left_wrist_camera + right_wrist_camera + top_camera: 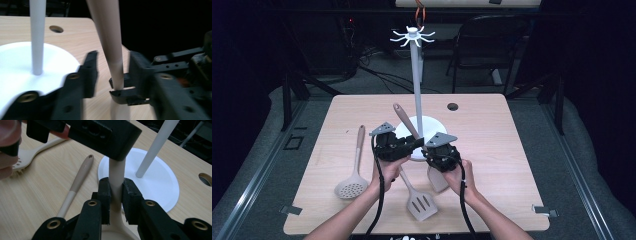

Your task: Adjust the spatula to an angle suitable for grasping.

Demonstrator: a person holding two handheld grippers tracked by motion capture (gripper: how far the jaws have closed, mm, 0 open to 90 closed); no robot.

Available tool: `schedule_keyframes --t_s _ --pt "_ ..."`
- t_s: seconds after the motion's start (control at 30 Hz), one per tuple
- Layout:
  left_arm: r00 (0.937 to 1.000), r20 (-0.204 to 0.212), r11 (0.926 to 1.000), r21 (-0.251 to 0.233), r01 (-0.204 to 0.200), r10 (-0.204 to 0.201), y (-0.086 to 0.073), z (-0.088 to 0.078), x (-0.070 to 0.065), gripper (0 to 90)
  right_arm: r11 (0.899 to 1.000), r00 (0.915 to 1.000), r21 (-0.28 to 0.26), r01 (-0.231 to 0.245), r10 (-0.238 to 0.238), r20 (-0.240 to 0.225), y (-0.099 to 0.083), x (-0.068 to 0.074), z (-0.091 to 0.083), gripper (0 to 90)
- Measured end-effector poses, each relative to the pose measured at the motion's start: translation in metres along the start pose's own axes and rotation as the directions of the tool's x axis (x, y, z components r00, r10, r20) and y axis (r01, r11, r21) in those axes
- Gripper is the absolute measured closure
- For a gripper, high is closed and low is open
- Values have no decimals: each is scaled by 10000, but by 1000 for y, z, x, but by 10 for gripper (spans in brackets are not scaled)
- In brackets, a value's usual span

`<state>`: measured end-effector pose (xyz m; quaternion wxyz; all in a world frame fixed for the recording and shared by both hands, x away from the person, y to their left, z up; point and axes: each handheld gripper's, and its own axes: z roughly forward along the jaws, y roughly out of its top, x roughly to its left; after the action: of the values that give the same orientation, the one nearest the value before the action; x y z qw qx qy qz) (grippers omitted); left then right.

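Observation:
A beige utensil with a brown handle (pixel 404 120) is tilted up off the table, its flat head (pixel 437 179) low near the right hand. My right gripper (pixel 116 185) is shut on the lower part of the handle (pixel 116 170). In the high view this gripper (pixel 424 149) sits just right of the handle. My left gripper (pixel 113 58) straddles the same handle (pixel 107 30) a little higher up. A gap shows on each side between its jaws and the handle, so it stands open around it.
A white stand has a tall pole (pixel 417 80), a hooked top (pixel 413 36) and a round base (pixel 435 125) just behind the grippers. A slotted spoon (pixel 352 187) lies at the left, a slotted spatula (pixel 421 202) at the front. A cable hole (pixel 453 106) is farther back.

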<state>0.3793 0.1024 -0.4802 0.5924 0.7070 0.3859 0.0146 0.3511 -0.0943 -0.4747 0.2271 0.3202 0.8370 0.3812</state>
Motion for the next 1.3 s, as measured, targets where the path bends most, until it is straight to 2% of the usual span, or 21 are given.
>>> schedule_keyframes --t_s 0.07,0.1,0.2,0.33,0.4,0.57,0.67,0.77,0.93,1.13,1.3 --pt "9997 230 9999 -124 21 -18 -1 0 0 711 10000 10000 -39 -50 50 -25 -1 0 -1 780" --pt "9999 143 9997 -215 -72 75 -1 0 -3 739 10000 10000 -67 -10 11 69 -1 0 -2 780" --pt "9991 418 9986 -523 -29 51 -1 -2 -5 762 9998 10000 -200 14 -13 48 0 0 -4 779" --pt "9988 401 9977 -629 -266 292 -1 -4 -7 771 9991 10000 -414 0 0 10 1 2 -5 776" --pt "9987 435 9979 -602 -229 255 -1 -5 -5 773 9992 9997 -342 194 -189 151 1 3 -5 771" --pt "9985 490 9964 -825 -211 252 1 -7 -5 774 9984 9997 -511 262 -261 30 3 4 -5 761" --pt "9988 338 9957 -865 -324 355 4 -5 -6 776 9974 9992 -597 391 -395 -52 4 4 -8 707" --pt "9988 283 9961 -805 -364 387 6 -5 -5 776 9975 9986 -458 532 -533 -12 4 4 -10 701" --pt "9984 162 9954 -805 -519 534 8 -7 -2 776 9994 9994 -275 202 -210 -271 -1 -6 -15 585" --pt "9965 110 9935 -785 -823 834 11 -9 -2 776 10000 9983 -55 -80 76 -569 -9 -15 -20 514" --pt "9937 101 9912 -725 -1107 1117 14 -10 -2 777 9986 9971 409 -335 362 -676 -18 -28 -29 431"
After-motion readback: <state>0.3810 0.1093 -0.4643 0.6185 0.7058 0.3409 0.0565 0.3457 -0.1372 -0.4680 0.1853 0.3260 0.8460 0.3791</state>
